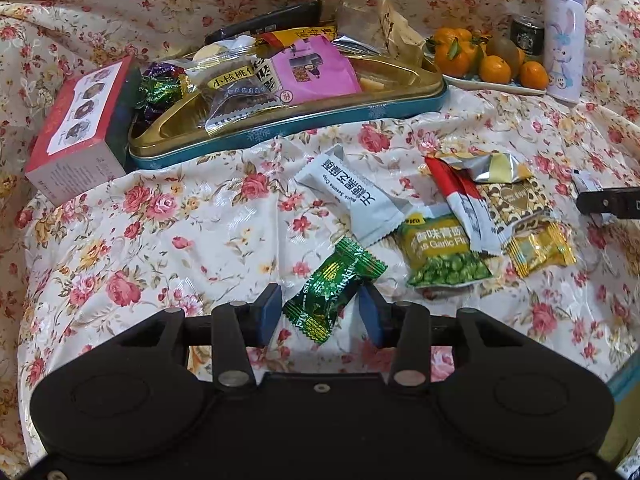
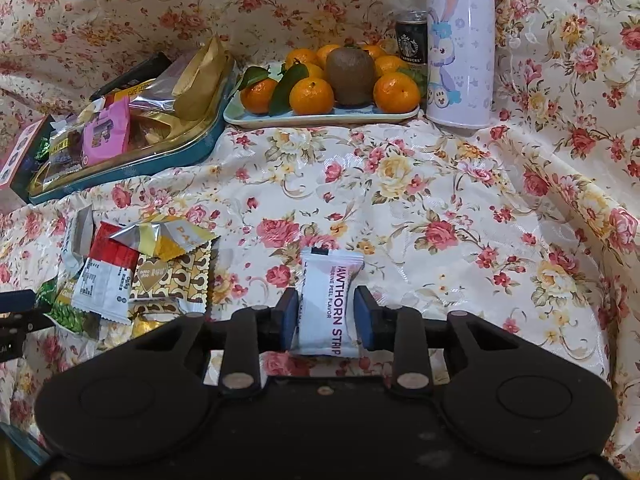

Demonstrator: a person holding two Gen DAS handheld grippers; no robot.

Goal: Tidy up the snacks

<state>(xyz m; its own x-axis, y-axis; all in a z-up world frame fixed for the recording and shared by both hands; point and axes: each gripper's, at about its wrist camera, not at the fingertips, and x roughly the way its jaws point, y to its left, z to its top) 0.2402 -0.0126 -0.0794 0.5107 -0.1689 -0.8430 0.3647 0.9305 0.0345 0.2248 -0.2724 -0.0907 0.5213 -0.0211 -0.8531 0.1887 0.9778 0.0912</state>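
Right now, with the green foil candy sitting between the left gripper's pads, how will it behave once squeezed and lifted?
The green foil candy looks small, so probably light. Its glossy wrapper may slip against the pads. The twisted ends will likely crumple; the middle probably holds firm.

surface: we see a floral tablecloth [image 2: 420,200] | far left: teal snack tin [image 1: 304,128], red box [image 1: 76,128] beside it | far right: fruit tray [image 2: 320,118], rabbit flask [image 2: 460,48], coffee can [image 2: 410,40] | near side: green candy [image 1: 332,288], black sesame crisp packet [image 1: 356,196], garlic pea packet [image 1: 440,256], hawthorn strip packet [image 2: 326,304]
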